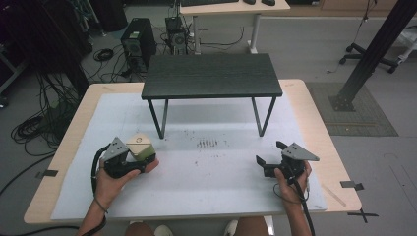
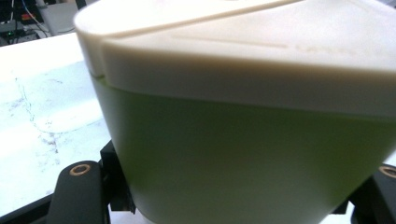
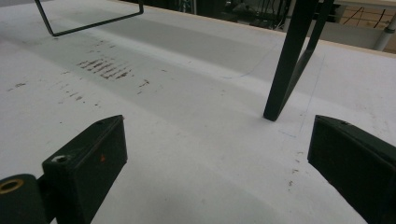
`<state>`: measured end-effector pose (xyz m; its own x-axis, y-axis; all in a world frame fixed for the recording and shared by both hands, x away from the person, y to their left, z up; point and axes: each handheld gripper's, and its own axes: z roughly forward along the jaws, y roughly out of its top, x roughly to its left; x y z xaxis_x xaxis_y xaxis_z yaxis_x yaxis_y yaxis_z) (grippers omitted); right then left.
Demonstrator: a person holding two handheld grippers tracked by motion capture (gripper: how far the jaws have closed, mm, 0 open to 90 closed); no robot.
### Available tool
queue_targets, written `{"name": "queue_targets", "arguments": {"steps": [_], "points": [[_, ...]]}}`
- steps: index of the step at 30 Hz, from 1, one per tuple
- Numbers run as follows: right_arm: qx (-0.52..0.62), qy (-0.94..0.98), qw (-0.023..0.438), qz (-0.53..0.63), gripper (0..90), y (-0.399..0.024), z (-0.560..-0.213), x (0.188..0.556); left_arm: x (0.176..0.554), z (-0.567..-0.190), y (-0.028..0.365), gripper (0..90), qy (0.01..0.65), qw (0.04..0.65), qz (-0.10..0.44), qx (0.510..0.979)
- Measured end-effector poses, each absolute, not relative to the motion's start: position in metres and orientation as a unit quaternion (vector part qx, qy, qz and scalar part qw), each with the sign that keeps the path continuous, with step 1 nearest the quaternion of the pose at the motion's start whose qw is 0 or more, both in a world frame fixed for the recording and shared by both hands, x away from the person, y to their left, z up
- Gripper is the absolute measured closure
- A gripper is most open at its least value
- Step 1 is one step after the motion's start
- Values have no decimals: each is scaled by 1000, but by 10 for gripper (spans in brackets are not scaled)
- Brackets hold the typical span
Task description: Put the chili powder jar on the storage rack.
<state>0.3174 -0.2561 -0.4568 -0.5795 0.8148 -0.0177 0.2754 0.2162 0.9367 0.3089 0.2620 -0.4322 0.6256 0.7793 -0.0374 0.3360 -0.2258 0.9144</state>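
A small green container [image 1: 142, 151] with a cream lid [image 1: 137, 142] stands at the left of the white mat, and my left gripper [image 1: 142, 156] is shut on it. In the left gripper view the green container [image 2: 243, 154] is very close, with its cream lid [image 2: 243, 56] above, and the black jaws of the left gripper [image 2: 229, 200] press against its two lower sides. My right gripper [image 1: 270, 153] rests low over the mat at the right, held by a hand. In its own view the right gripper [image 3: 215, 163] stands open with bare mat between the jaws.
A low black table [image 1: 211, 73] on thin metal legs stands at the back middle of the white mat [image 1: 196, 187]; one leg [image 3: 289, 60] rises just ahead of the right gripper. Dark scuff marks [image 1: 206, 143] dot the mat's centre. The wooden tabletop edge [image 1: 319, 128] frames the mat.
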Motion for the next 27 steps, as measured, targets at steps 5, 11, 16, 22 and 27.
{"name": "queue_targets", "arguments": {"steps": [5,11,16,22,27], "points": [[372,733,268,503,47,-256,-457,317,309,-432,262,279,368,499,224,752],[372,733,267,503,48,-256,-457,317,309,-432,262,282,368,499,223,752],[372,733,267,503,48,-256,-457,317,309,-432,263,282,367,499,223,753],[372,733,267,503,48,-256,-457,317,309,-433,262,283,368,500,224,752],[372,733,267,503,48,-256,-457,318,309,-432,262,283,367,499,224,752]]}}
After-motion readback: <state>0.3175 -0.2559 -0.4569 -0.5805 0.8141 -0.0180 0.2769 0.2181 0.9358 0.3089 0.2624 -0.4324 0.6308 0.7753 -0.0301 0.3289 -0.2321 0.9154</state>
